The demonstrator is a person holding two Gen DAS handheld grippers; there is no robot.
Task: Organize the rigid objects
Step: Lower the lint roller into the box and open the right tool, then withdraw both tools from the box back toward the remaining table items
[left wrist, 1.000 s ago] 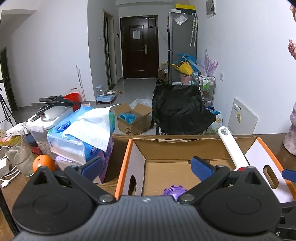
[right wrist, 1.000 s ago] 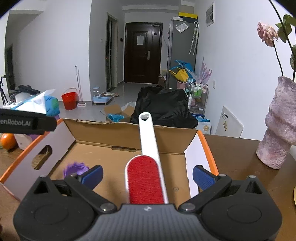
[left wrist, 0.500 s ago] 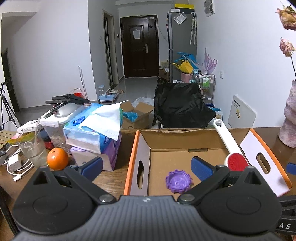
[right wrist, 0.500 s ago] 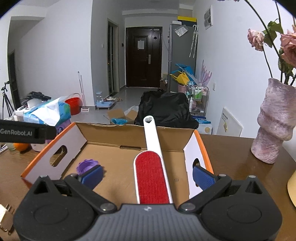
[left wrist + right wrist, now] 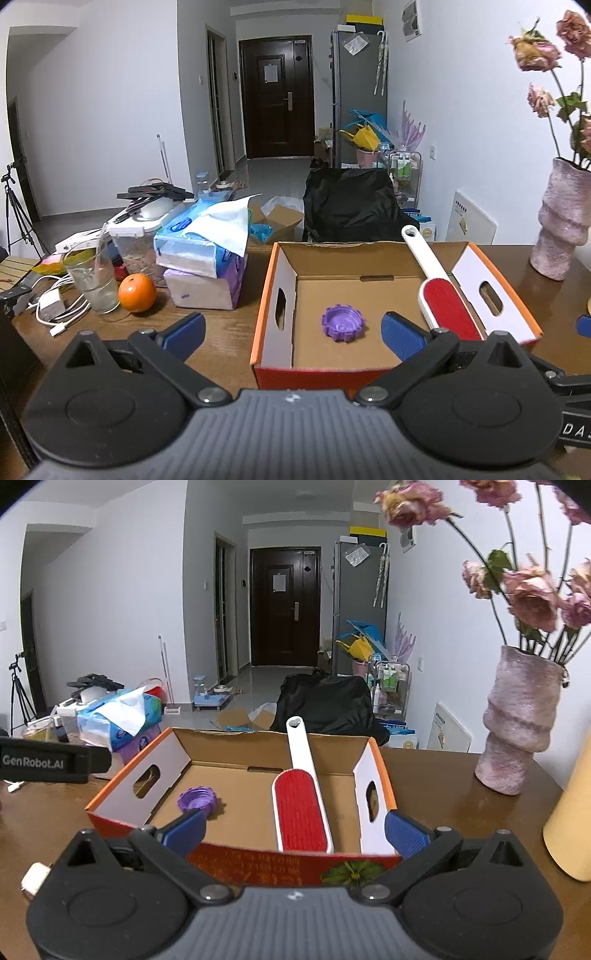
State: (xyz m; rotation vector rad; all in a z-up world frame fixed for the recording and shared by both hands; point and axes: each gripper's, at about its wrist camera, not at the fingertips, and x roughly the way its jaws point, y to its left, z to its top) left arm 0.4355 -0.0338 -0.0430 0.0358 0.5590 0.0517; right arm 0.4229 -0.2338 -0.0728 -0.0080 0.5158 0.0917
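Grippers pulled back, box [image 5: 373,771], "GenRobot.AI"

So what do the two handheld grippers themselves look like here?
Both match: the left gripper and right gripper have ribbed grey bodies, black linkage arms with round black discs and silver pivot screws, and blue finger pads. The left gripper's side bar reads GenRobot.AI in white.

Left gripper [image 5: 291,332] and right gripper [image 5: 295,829] are built alike: ribbed grey housing, black linkage arms on round black discs, silver pivot screws, blue finger pads [image 5: 184,830]. White lettering ("GenRobot.AI") is printed on a black side bar.
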